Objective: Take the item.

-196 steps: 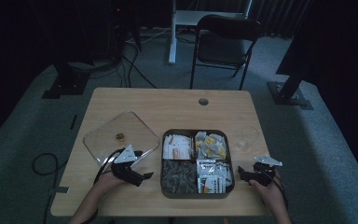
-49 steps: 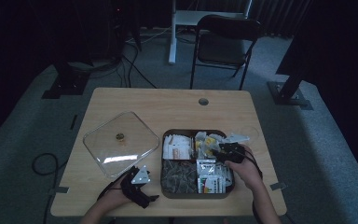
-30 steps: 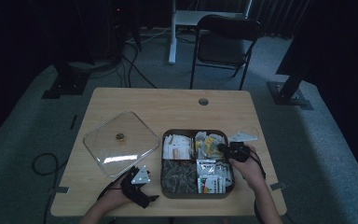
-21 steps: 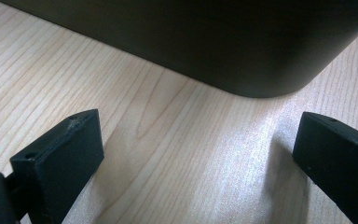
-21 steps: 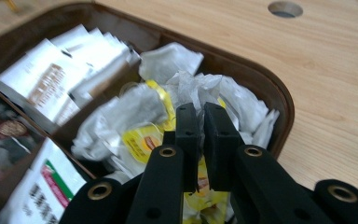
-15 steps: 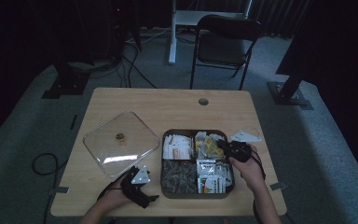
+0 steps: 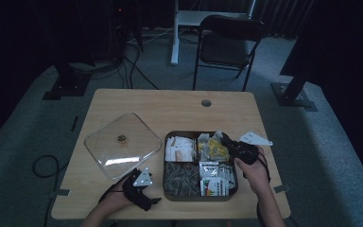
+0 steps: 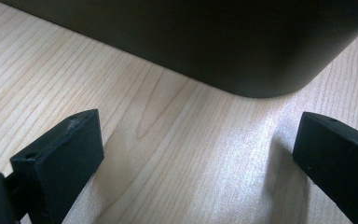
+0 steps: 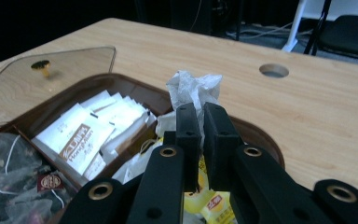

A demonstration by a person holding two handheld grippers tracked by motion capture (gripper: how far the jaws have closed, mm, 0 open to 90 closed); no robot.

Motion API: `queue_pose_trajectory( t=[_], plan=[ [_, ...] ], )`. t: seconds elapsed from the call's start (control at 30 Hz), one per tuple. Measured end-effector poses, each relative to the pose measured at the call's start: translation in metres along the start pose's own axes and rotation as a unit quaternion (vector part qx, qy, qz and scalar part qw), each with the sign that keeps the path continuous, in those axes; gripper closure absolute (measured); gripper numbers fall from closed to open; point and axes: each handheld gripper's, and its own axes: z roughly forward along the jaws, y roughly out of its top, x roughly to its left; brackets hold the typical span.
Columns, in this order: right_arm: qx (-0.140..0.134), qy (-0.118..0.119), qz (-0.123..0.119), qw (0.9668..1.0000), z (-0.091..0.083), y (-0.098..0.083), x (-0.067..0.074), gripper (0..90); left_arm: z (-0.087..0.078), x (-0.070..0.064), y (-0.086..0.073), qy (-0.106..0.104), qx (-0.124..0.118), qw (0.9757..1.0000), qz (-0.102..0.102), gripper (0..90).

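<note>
My 2 grippers are matte black. The left gripper (image 7: 139, 189) carries a pale grey 3-cornered plate at its 12 o'clock, and a thin black cable loops off toward 9 o'clock. Its jaws are blunt rectangular blocks with small screw holes. The right gripper (image 9: 201, 121) shows brass-ringed eyelets along both angled black links. Both forearms are bare, no sleeves.

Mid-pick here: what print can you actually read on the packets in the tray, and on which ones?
"HongMian", or close to it: brown band on the white sachet in the tray.
Small red label on the yellow packet under the right claw: too small to read.
Dark tag on the mesh tea bag: blurred.
</note>
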Motion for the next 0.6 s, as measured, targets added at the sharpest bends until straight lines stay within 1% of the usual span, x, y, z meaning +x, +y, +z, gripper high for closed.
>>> queue_pose_trajectory(
  t=[0.2, 0.33, 0.37, 0.6],
  plan=[
    [-0.016, 0.000, 0.001, 0.9999, -0.007, 0.008, 0.000, 85.4, 0.000, 0.000, 0.000, 0.000, 0.000, 1.0000, 0.000, 1.8],
    [-0.029, -0.002, 0.006, 0.9996, -0.010, 0.011, -0.001, 85.3, 0.000, 0.000, 0.000, 0.000, 0.000, 1.0000, 0.000, 1.8],
    [-0.033, 0.001, 0.008, 0.9994, -0.011, 0.012, -0.001, 85.3, 0.000, 0.000, 0.000, 0.000, 0.000, 1.0000, 0.000, 1.8],
    [-0.035, -0.004, 0.010, 0.9993, -0.014, 0.013, -0.003, 85.3, 0.000, 0.000, 0.000, 0.000, 0.000, 1.0000, 0.000, 1.8]
  ],
)
